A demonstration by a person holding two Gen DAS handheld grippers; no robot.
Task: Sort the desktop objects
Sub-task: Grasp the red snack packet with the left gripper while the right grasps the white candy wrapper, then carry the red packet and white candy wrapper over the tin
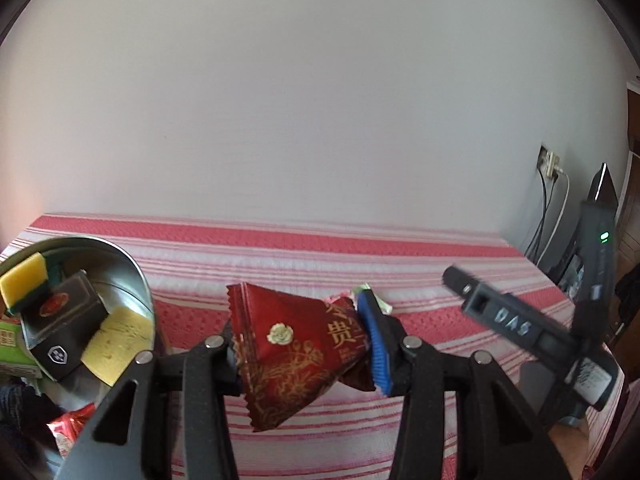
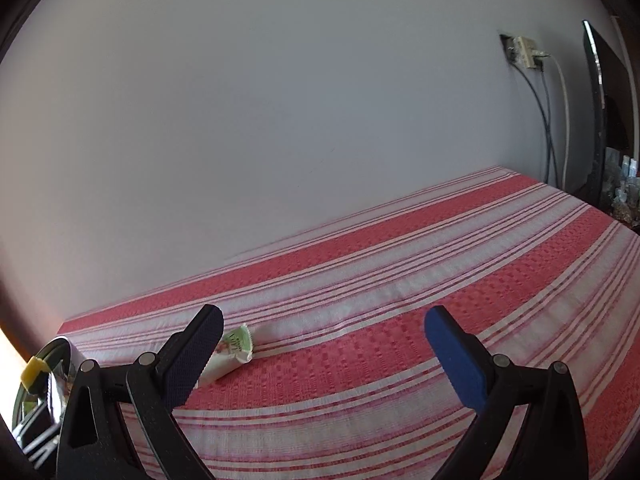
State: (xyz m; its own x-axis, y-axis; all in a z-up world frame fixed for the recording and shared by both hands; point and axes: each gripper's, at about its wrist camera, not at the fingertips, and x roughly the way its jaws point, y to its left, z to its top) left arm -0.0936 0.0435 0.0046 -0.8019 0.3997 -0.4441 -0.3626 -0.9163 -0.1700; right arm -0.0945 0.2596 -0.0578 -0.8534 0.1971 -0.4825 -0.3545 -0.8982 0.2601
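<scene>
My left gripper (image 1: 304, 346) is shut on a dark red snack packet (image 1: 280, 364) with gold print, held clear above the red-and-white striped cloth (image 1: 320, 248). To its left stands a metal bowl (image 1: 138, 276) holding yellow sponges (image 1: 114, 344) and a dark box (image 1: 60, 320). A small green-and-white packet (image 2: 234, 350) lies on the cloth, just beside the left finger of my right gripper (image 2: 324, 320), which hangs open and empty above the cloth. In the left wrist view that small packet (image 1: 362, 289) peeks out behind the blue pad.
A green carton (image 1: 10, 344) and a red wrapper (image 1: 68, 428) sit left of and below the bowl. A wall socket with cables (image 2: 524, 52) and a dark screen (image 2: 596, 120) stand past the table's right end. The white wall runs along the far edge.
</scene>
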